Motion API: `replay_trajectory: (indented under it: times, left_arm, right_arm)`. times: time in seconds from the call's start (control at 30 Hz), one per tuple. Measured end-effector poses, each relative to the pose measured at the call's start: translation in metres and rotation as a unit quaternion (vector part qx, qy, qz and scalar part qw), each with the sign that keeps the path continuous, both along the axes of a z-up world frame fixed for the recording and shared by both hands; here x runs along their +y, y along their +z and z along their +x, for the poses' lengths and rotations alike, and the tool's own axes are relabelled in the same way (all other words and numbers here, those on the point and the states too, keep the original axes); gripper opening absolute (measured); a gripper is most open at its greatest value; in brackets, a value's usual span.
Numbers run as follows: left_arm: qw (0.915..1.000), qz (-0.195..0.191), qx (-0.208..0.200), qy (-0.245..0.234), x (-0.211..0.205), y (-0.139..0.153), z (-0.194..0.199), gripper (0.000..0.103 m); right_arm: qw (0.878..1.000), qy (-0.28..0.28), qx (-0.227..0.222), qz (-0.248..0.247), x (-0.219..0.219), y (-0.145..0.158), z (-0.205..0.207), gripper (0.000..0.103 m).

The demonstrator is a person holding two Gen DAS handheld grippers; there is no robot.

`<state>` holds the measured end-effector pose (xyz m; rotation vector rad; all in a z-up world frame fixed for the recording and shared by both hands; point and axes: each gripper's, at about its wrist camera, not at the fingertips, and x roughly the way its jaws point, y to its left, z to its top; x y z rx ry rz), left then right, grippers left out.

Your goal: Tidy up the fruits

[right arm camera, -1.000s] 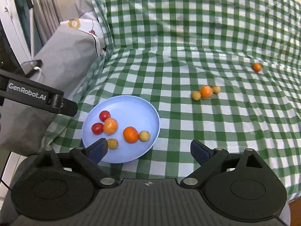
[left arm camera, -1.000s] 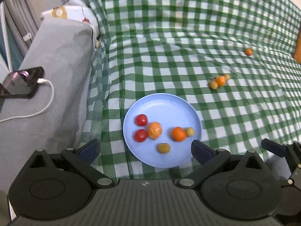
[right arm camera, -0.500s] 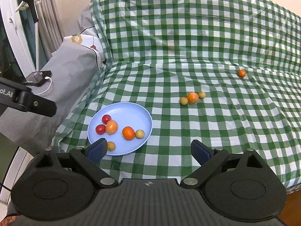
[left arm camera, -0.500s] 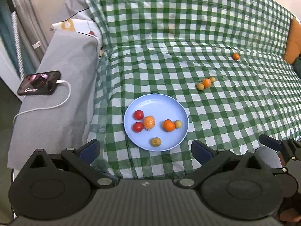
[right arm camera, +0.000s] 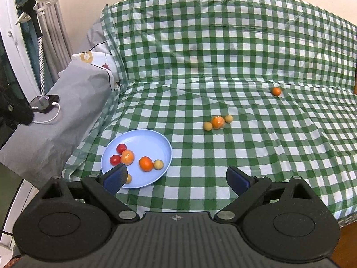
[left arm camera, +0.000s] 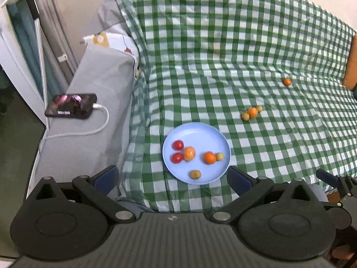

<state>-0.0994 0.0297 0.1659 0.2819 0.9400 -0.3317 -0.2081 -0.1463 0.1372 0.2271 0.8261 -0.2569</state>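
A light blue plate (left arm camera: 200, 134) (right arm camera: 156, 138) lies on the green checked cloth near its front left corner. It holds two red tomatoes (left arm camera: 177, 144), orange fruits (left arm camera: 209, 157) and small yellow ones (left arm camera: 195, 174). A cluster of three small fruits (left arm camera: 252, 112) (right arm camera: 218, 122) lies further back on the cloth. A single orange fruit (left arm camera: 287, 81) (right arm camera: 276, 91) lies beyond it. My left gripper (left arm camera: 173, 177) is open and empty, held back above the plate's near edge. My right gripper (right arm camera: 176, 178) is open and empty, right of the plate.
A grey-covered armrest (left arm camera: 89, 120) stands left of the cloth with a charging phone (left arm camera: 71, 106) on it. A curtain and a white stand (right arm camera: 38, 22) are at far left. The checked cloth runs up the backrest (right arm camera: 223, 33). An orange cushion edge (left arm camera: 350, 64) shows at right.
Both grippers have pulled back and risen away from the cloth, so the plate and fruits look smaller. The fruits and plate have not moved. Both jaws stay open.
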Motion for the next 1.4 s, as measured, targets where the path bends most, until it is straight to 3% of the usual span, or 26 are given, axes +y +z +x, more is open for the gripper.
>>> replay_trajectory:
  times: [0.17, 0.43, 0.7, 1.1, 1.2, 1.4]
  left_arm:
    - [0.9998, -0.004, -0.016, 0.006, -0.001, 0.024, 0.004, 0.103]
    - [0.9988, -0.017, -0.031, -0.036, -0.02, 0.066, 0.011, 0.103]
    - [0.9942, -0.066, -0.033, -0.078, -0.047, 0.101, 0.023, 0.103]
    - [0.9917, -0.109, -0.036, -0.058, -0.053, 0.107, 0.059, 0.103]
    - [0.9928, -0.105, -0.026, -0.051, -0.058, 0.101, 0.07, 0.103]
    - [0.9922, -0.089, -0.024, -0.084, -0.083, 0.093, 0.073, 0.103]
  right_arm:
    - [1.0, -0.016, 0.008, -0.003, -0.012, 0.001, 0.0, 0.096]
    - [0.999, -0.033, 0.022, -0.005, -0.032, -0.002, 0.005, 0.096]
    - [0.998, -0.052, 0.034, -0.003, -0.051, -0.012, 0.019, 0.096]
    - [0.997, -0.067, 0.048, 0.003, -0.074, -0.027, 0.032, 0.096]
    - [0.996, -0.073, 0.05, 0.004, -0.079, -0.03, 0.035, 0.096]
    - [0.996, -0.08, 0.049, 0.004, -0.092, -0.036, 0.039, 0.096]
